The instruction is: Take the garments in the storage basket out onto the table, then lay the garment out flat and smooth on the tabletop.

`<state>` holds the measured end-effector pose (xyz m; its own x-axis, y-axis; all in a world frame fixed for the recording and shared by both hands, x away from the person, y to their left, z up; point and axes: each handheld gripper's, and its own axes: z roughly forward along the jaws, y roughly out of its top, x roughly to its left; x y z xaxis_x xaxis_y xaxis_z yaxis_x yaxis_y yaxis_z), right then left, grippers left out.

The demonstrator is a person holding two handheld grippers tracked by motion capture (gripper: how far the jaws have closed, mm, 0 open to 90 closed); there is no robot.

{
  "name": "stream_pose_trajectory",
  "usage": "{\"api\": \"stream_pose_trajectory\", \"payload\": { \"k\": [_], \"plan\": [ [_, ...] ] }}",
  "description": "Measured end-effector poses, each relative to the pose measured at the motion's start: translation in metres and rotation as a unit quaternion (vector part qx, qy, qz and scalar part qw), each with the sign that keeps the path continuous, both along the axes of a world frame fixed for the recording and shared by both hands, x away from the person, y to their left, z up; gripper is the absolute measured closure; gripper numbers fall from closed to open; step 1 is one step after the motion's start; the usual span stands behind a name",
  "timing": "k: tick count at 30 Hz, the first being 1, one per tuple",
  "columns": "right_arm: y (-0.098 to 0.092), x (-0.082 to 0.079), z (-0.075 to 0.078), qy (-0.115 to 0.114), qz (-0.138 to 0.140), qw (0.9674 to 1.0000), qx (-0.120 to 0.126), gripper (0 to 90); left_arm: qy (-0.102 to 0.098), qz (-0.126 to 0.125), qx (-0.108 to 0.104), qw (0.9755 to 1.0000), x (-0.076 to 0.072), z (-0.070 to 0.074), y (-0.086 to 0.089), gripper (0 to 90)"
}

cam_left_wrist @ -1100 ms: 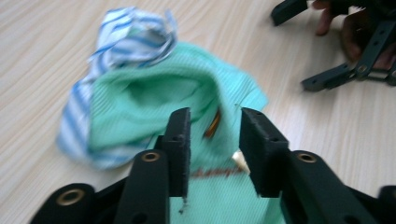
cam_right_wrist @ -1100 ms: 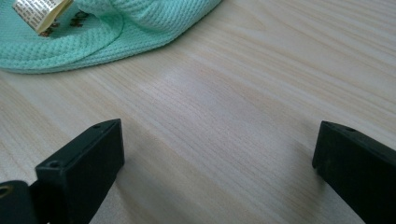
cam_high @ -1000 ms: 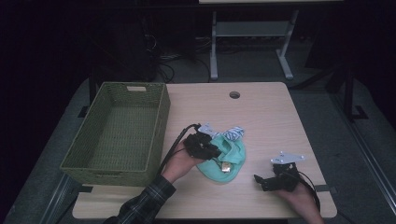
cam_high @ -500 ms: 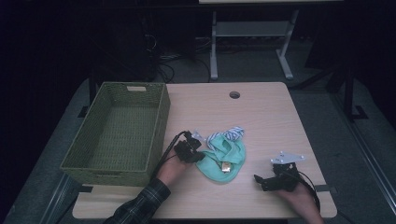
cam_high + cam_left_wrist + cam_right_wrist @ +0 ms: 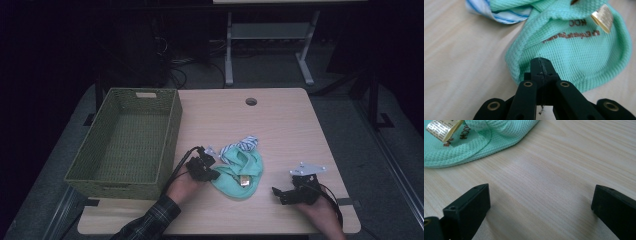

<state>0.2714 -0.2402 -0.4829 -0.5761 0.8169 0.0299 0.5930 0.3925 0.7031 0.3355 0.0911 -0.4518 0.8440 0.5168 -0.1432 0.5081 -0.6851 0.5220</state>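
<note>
Left hand-held gripper (image 5: 212, 174): clenched on the edge of the mint green cloth (image 5: 242, 173); in the left gripper view the jaws met tip to tip (image 5: 541, 65) w/ a fold of the knit pinched between them. Jaws had just been closing.
Right hand-held gripper (image 5: 278, 194): released, jaws wide apart; in the right gripper view (image 5: 539, 202) there was bare wood between them, nothing held. It lay low over the tabletop, near the front right corner, apart from the cloth.
Mint green cloth: lay crumpled on the tabletop (image 5: 280, 130), approx. in the middle of the front half, between both grippers. Waffle-like knit, brown printed letters, not readable.
Label (image 5: 602, 17): small beige tag sewn on the cloth, seen also in the right gripper view (image 5: 442, 128).
Striped cloth (image 5: 242, 145): white w/ blue stripes, touching the far side of the green one, partly under it.
Basket (image 5: 167, 145): green woven, rectangular, stood on the left part of the tabletop, just beside the left hand.
Sleeve (image 5: 150, 220): plaid, on the left forearm, came in from the bottom edge.
Hole (image 5: 251, 101): round cable hole near the far edge of the tabletop.
</note>
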Motion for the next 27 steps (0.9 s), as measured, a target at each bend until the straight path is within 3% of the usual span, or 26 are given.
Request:
{"api": "stream_pose_trajectory", "payload": {
  "k": [7, 13, 17, 25, 27],
  "plan": [
    [0.000, 0.000, 0.000, 0.000, 0.001, 1.0000, -0.001, 1.6, 0.003, -0.012, -0.004, 0.9999, -0.010, 0.000, 0.000, 89.5],
    [0.001, 0.003, 0.003, 0.015, -0.001, 0.9999, -0.001, 1.9, 0.004, -0.013, -0.009, 0.9999, -0.010, -0.001, 0.000, 89.6],
    [0.003, 0.006, 0.009, 0.007, 0.005, 1.0000, 0.001, 2.0, -0.002, -0.016, -0.008, 0.9998, -0.011, -0.001, 0.001, 89.7],
    [0.009, 0.016, 0.023, -0.005, 0.024, 0.9994, 0.022, 13.9, 0.000, -0.011, -0.020, 0.9997, -0.013, -0.002, 0.002, 89.7],
    [0.011, 0.020, 0.028, -0.007, 0.030, 0.9993, 0.023, 14.6, -0.003, -0.019, -0.010, 0.9998, -0.012, -0.002, 0.002, 89.7]
  ]
}}
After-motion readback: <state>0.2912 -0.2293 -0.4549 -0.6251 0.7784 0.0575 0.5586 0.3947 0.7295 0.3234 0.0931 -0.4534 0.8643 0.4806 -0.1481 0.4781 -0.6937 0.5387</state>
